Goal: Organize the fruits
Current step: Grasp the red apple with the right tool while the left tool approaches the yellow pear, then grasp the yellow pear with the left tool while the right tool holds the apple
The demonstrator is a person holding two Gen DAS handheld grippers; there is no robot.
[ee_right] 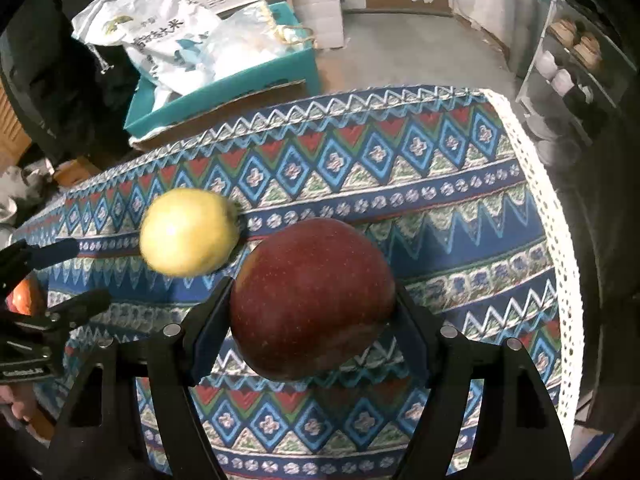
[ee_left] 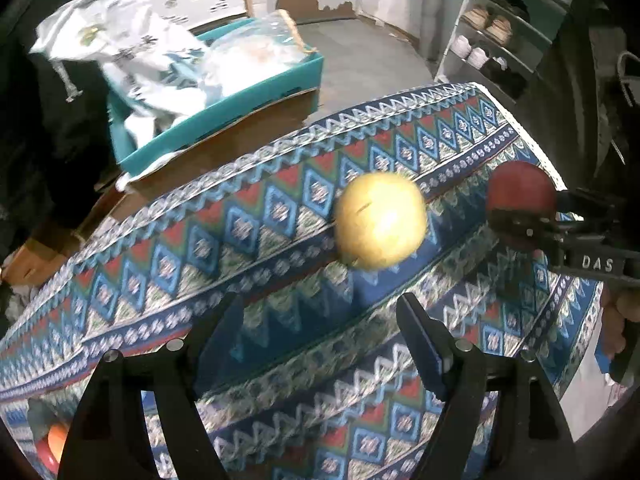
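Black two-finger left gripper (ee_left: 320,312) at the left, jaws spread wide with nothing between them, aimed toward a blurred round yellow apple (ee_left: 380,222) on the blue, red and white patterned tablecloth (ee_left: 280,208). Farther right, dark red glossy apple (ee_right: 314,300) pinched between the black two-finger right gripper's (ee_right: 314,320) jaws, above the cloth near its white lace edge. Beyond the table, teal cardboard box (ee_right: 240,88) holding white printed bags (ee_right: 160,28).

Left gripper (ee_left: 320,320): jaws spread wide, nothing between them. Right gripper (ee_right: 312,304): jaws clamped on both sides of an apple (ee_right: 312,300), raised above the surface.
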